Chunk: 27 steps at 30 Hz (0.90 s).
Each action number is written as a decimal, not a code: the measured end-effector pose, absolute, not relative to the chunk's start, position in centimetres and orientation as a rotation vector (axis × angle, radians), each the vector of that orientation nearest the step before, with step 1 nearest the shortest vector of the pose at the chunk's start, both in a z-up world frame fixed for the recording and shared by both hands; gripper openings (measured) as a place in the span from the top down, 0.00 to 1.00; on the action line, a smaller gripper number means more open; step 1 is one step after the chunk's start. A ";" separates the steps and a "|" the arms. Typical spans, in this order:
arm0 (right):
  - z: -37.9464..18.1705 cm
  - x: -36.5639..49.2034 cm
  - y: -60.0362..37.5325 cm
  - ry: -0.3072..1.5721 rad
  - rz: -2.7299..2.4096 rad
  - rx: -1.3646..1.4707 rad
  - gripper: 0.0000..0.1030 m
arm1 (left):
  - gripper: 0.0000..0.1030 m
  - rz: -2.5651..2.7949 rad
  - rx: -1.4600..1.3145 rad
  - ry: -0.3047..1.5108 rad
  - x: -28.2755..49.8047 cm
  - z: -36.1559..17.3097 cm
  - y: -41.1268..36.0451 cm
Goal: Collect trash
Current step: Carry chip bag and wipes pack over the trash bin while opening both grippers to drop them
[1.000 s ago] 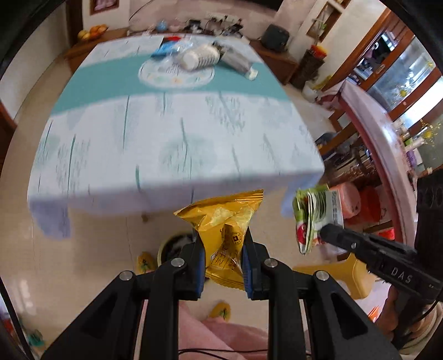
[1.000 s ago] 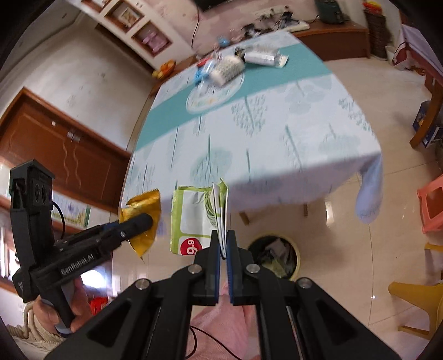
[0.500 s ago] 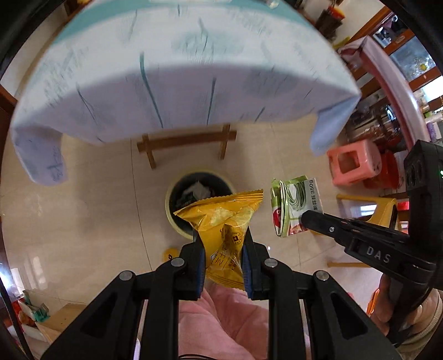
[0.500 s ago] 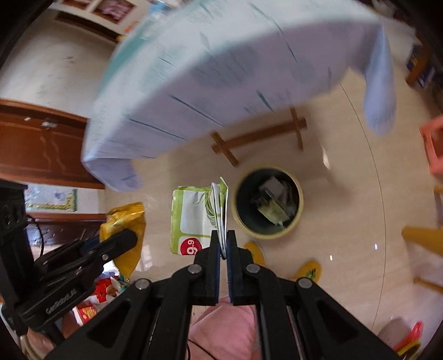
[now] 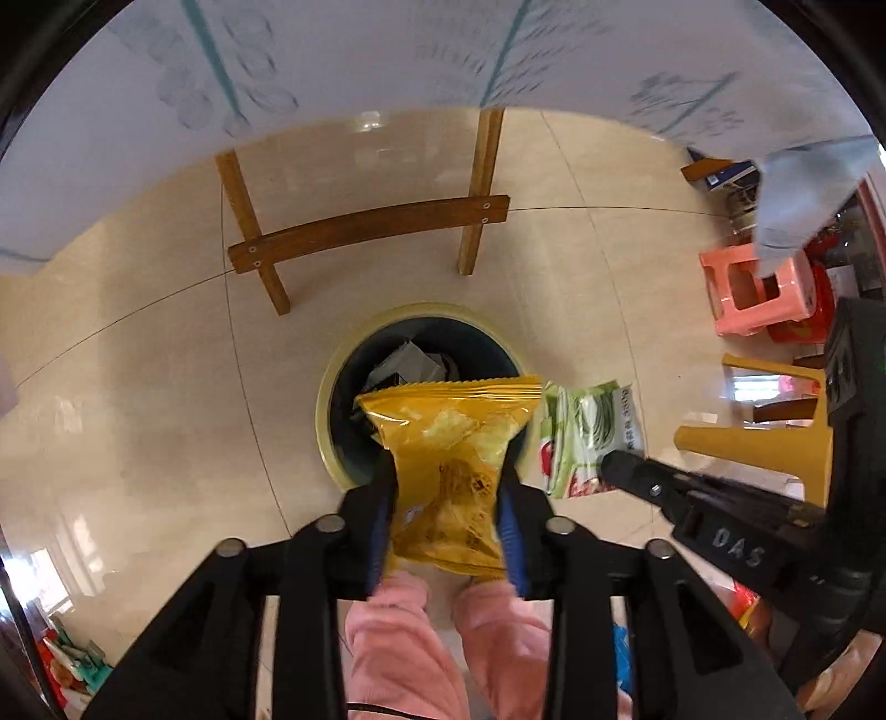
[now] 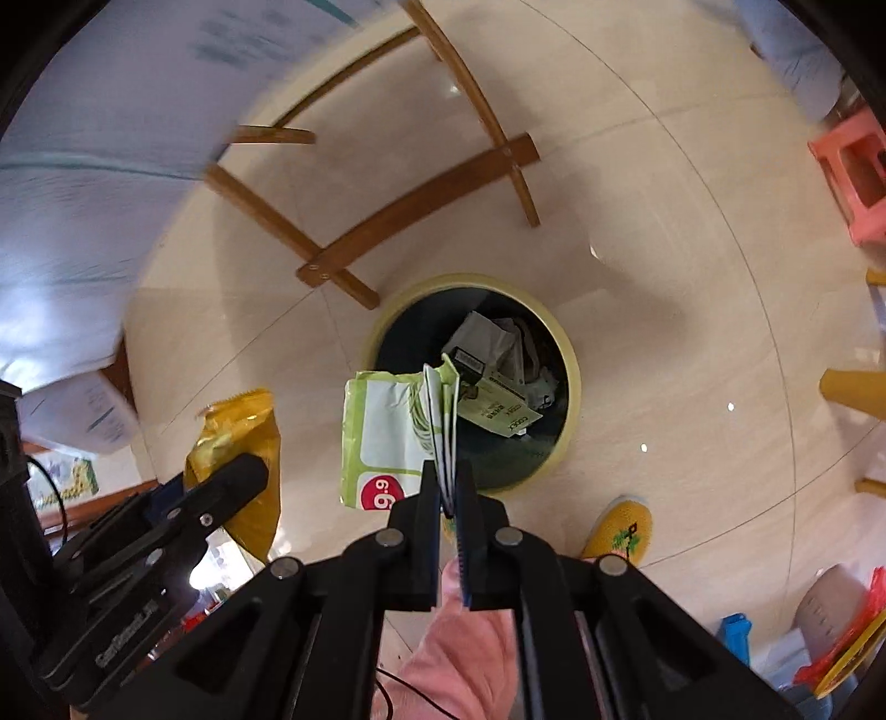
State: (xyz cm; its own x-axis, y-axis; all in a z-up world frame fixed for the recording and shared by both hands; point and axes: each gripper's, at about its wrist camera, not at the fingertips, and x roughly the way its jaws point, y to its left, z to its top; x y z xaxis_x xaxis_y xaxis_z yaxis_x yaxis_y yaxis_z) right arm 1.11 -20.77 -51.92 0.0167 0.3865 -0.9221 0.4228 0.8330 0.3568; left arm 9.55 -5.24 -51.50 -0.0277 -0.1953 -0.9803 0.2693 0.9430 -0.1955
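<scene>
A round bin (image 5: 331,387) with a pale yellow rim stands on the tiled floor, with crumpled paper and packets inside. My left gripper (image 5: 447,471) hangs over the bin's near edge. A puffy yellow snack bag (image 5: 448,426) sits between its blue pads (image 5: 508,526); the jaws are opening and the bag still touches both pads. My right gripper (image 6: 447,476) is shut on the folded edge of a green and white packet (image 6: 387,426) just above the bin (image 6: 570,376). Each view shows the other gripper beside it, the right gripper (image 5: 614,462) and the left gripper (image 6: 249,471).
The table's wooden leg frame (image 5: 365,227) stands just beyond the bin, under the hanging tablecloth (image 5: 387,50). A pink stool (image 5: 758,293) and a yellow stool (image 5: 764,443) are at the right. A person's pink trouser legs (image 5: 398,637) and a yellow slipper (image 6: 620,526) are near the bin.
Both grippers have dropped from table height to just above the bin, tipping downward. The left jaws stand wider around the yellow bag. The right still grips the green packet.
</scene>
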 end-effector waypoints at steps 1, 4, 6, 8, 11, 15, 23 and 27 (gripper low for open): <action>-53.0 1.3 -20.7 1.597 -0.041 0.658 0.93 | 0.61 -0.377 0.060 1.558 9.9 -52.5 -5.4; -55.6 1.6 -21.0 1.599 -0.075 0.674 0.93 | 0.53 -0.380 0.088 1.562 10.5 -54.8 -5.8; -57.3 1.8 -21.2 1.619 -0.085 0.707 0.93 | 0.47 -0.374 0.115 1.565 10.7 -56.3 -5.9; -58.4 1.8 -21.5 1.626 -0.089 0.735 0.92 | 0.44 -0.364 0.132 1.574 10.7 -57.4 -5.9; -58.8 1.5 -21.7 1.619 -0.089 0.735 0.86 | 0.43 -0.352 0.139 1.596 10.5 -58.9 -5.7; -58.6 1.6 -21.7 1.624 -0.061 0.715 0.81 | 0.43 -0.326 0.138 1.620 10.1 -59.6 -5.2; -56.2 1.3 -21.6 1.617 -0.012 0.622 0.81 | 0.43 -0.271 0.104 1.580 9.9 -56.7 -3.9; -53.1 0.7 -21.6 1.604 0.014 0.591 0.81 | 0.43 -0.261 0.088 1.549 9.7 -53.2 -3.5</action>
